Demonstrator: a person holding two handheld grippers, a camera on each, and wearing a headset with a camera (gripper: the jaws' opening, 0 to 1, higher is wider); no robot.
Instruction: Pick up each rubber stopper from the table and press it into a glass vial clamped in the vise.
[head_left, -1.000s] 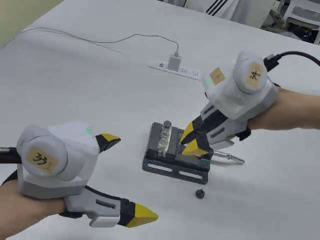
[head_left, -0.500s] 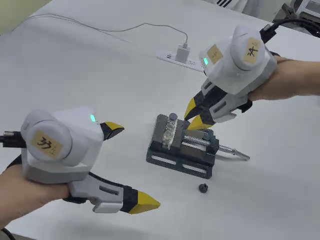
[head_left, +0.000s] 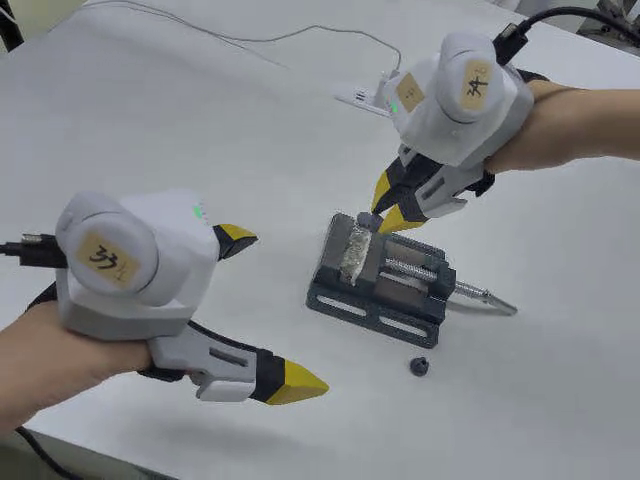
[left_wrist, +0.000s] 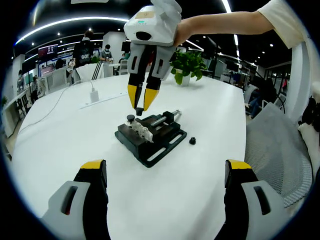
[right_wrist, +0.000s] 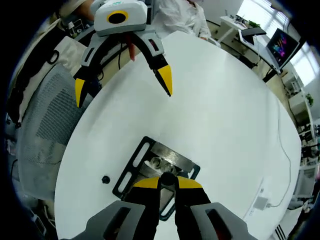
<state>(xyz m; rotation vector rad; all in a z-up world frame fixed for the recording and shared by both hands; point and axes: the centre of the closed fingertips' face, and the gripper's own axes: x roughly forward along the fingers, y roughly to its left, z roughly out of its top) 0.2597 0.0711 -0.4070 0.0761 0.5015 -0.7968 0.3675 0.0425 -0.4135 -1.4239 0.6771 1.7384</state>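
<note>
My left gripper (head_left: 275, 310) hangs low on the near side of the white table (head_left: 150, 130). Its jaws are spread wide, with nothing between them. In the left gripper view I see just the two yellow tips poking up. The rest of the gripper is cut off at the bottom.

My right gripper (head_left: 388, 208) points down at the far end of the vise (head_left: 395, 295). Its jaws are close together, with only a thin gap. A dark stopper (head_left: 366, 218) sits right by the tips, at the mouth of the glass vial (head_left: 353, 255). The vial is clamped in the vise. In the right gripper view the stopper peeks out through the gap and the jaws cover its sides. So I cannot tell if they pinch it or just hover over it. The vial is shiny and hard to make out, and I cannot see how deep the stopper goes in.

A second stopper (head_left: 420, 366) lies on the table near the front of the vise, not touching it. The screw handle (head_left: 487, 294) sticks out from the side of the vise. The power strip (head_left: 360, 97) is partly hidden behind the right gripper. Its cable (head_left: 250, 40) runs off the top edge.
</note>
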